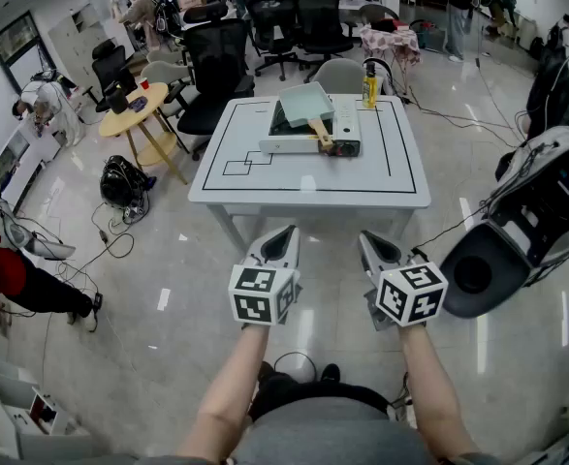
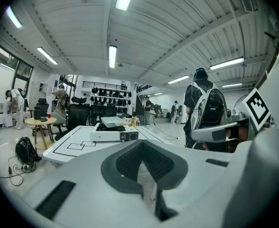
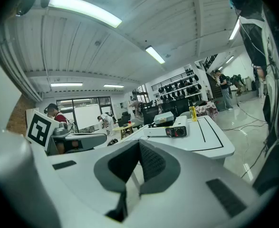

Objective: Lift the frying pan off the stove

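Pan (image 1: 306,105) sits on the stove (image 1: 346,126), well apart from us. We hold L gripper (image 1: 284,235) & R gripper (image 1: 371,242) side by side, both w/ jaws fully closed on nothing, short of the table (image 1: 265,177). Stove's at the table's far middle. The pan's handle (image 1: 321,134) points our way, w/ a yellow bottle (image 1: 369,83) just behind.

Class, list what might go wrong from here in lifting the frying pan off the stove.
The left gripper and right gripper are shut; unopened, they would just nudge the wooden handle. Held by that handle alone, the frying pan may tip. A swing could hit the yellow bottle near the stove.
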Tool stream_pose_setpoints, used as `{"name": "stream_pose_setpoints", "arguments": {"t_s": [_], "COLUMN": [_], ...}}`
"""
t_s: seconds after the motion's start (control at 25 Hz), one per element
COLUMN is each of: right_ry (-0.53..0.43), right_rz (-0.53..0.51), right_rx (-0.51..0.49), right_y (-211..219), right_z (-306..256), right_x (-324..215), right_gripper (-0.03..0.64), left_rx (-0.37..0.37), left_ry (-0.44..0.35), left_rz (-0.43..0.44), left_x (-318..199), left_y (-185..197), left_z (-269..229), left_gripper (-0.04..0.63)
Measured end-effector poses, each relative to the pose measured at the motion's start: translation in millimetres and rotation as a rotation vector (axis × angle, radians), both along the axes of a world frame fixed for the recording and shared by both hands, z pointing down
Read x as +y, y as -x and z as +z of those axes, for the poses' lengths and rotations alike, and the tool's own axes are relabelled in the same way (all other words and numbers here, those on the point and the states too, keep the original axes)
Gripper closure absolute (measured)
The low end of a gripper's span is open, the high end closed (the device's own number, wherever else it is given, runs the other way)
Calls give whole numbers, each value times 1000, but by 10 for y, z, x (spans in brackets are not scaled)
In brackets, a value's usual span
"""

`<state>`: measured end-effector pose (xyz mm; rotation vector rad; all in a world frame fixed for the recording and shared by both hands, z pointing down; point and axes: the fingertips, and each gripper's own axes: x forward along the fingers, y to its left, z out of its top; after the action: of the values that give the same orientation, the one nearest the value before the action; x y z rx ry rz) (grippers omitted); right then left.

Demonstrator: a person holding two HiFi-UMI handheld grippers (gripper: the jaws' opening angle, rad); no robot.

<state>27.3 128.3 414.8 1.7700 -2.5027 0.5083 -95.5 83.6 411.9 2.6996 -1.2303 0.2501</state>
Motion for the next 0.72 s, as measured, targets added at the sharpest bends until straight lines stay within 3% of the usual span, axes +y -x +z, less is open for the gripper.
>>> {"name": "stream_pose_setpoints", "arguments": {"t_s": [0.72], "right_ry": [7], "right_rz": [-49], "right_rx": [-1], "right_y": [-2], "right_z": [66], "right_x": [82], "right_gripper": [614], "left_rx": [-26], "left_ry": [21], "left_rz": [-13], "left_x": [46], "left_y": [-56], "left_z": [108], "left_gripper": [591]}}
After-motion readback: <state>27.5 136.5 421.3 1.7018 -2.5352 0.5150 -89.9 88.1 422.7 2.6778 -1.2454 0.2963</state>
